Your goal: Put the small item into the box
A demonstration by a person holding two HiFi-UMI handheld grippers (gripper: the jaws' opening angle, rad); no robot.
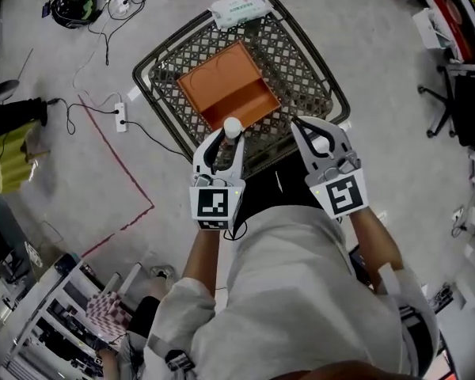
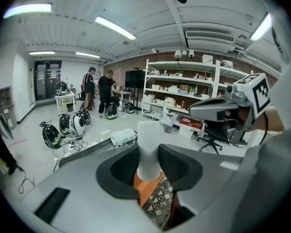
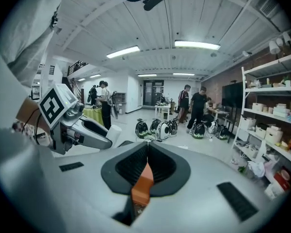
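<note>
**Entry 1. Left gripper (image 1: 232,135).** Clenched on the small item (image 1: 233,124), a white, bottle-like cylinder. It stood upright between the pads, its top clear of the jaws. The jaws stood wide only because the item's body filled the gap. In the head view the item lay over the near corner of the orange box (image 1: 222,81), above it and not yet inside. That position probably served a short descent into the opening.

**Entry 2. Right gripper (image 1: 299,125).** Jaws pressed together with nothing between them. Its own view showed only a sliver of orange box under the closed pads. It was held just beside the left gripper, over the near rim of the wire basket (image 1: 305,62). It appeared idle, kept level with its partner and out of the item's path.

**Entry 3. Orange box.** Open-topped, with its interior bare as far as could be seen. It lay skewed on the basket's mesh bottom, with the open side up to receive the item.

**Entry 4. Wire basket.** Dark lattice, standing on the floor in front of the person.

**Entry 5. White packet (image 1: 240,8).** Rested at the basket's far rim, well apart from the box and playing no part in the task.

**Entry 6. Surroundings.** A power strip (image 1: 120,115) with trailing cables and a red tape line (image 1: 115,145) lay on the floor to the left.
</note>
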